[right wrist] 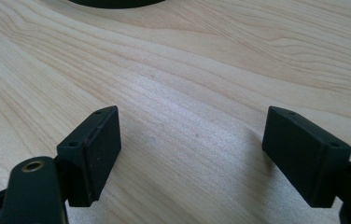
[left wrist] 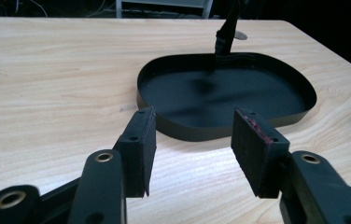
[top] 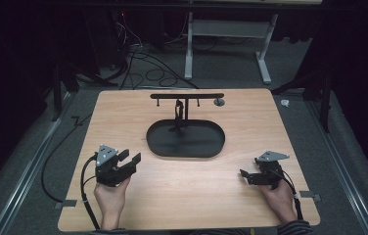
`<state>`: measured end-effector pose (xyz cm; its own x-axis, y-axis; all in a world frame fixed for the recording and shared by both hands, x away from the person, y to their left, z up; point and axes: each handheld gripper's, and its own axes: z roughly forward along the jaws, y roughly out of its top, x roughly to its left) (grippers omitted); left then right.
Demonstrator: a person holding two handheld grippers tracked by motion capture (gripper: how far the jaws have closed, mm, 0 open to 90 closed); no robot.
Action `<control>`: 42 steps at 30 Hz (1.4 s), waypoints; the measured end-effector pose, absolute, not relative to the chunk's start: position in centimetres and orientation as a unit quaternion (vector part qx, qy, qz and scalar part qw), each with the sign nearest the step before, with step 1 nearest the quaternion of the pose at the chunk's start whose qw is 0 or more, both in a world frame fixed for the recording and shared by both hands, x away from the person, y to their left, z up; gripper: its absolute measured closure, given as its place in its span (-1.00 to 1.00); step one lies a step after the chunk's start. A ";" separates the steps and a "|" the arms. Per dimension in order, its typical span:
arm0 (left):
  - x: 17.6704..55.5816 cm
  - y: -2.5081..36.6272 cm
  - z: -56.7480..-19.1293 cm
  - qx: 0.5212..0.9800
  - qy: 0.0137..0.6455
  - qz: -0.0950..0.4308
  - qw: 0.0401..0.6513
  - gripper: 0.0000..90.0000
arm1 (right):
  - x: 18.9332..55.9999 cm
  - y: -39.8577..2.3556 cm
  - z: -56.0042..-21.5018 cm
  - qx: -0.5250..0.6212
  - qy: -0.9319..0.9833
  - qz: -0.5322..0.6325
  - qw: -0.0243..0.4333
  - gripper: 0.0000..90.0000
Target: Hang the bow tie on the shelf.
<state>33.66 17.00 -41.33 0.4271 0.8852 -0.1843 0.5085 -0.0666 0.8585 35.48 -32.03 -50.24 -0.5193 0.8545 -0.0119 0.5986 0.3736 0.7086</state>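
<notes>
Looking down on a pale wooden desk (top: 123, 112), we hold a two-jaw gripper in each hand, both resting near the front edge with nothing in them.

At the left, the left gripper (top: 129, 159) points toward the middle of the desk, its jaws spread wide and empty. In the left gripper view, the jaws frame the near rim of a black oval tray (left wrist: 183, 128), which sits ahead and apart from them.

In the middle of the desk lies that tray (top: 162, 149), shallow and empty as far as we can tell. From its far side rises a thin black stand (top: 187, 96) with a crossbar on top and two short pegs hanging below it. A small dark item (top: 178, 113) hangs or leans by the post; it is too small to identify. A little grey disc (top: 218, 102) lies on the desk just past the right end of the bar.

At the right, the right gripper (top: 244, 174) points leftward, its jaws also spread and empty over bare wood.

We judge the step in hand to be a reach toward the tray and stand. To do it well, we would keep the jaws wide, approach low and slow over the rim, and avoid knocking the slender post, which looks easy to tip.
</notes>
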 end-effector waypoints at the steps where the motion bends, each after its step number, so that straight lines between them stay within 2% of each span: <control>1: 33.6 17.0 -41.5 0.703 0.497 0.201 0.468 0.13 | 35.5 -32.0 -50.2 0.451 0.806 0.332 0.193 -0.54; 42: 33.5 16.1 -45.2 0.712 0.520 0.197 0.428 0.11 | 35.5 -32.0 -50.2 0.451 0.806 0.332 0.193 -0.54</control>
<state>33.55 16.08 -45.24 0.3812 0.9098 -0.1645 0.5725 -0.0925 0.8147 35.48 -32.03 -50.24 -0.5194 0.8545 -0.0123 0.5985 0.3740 0.7085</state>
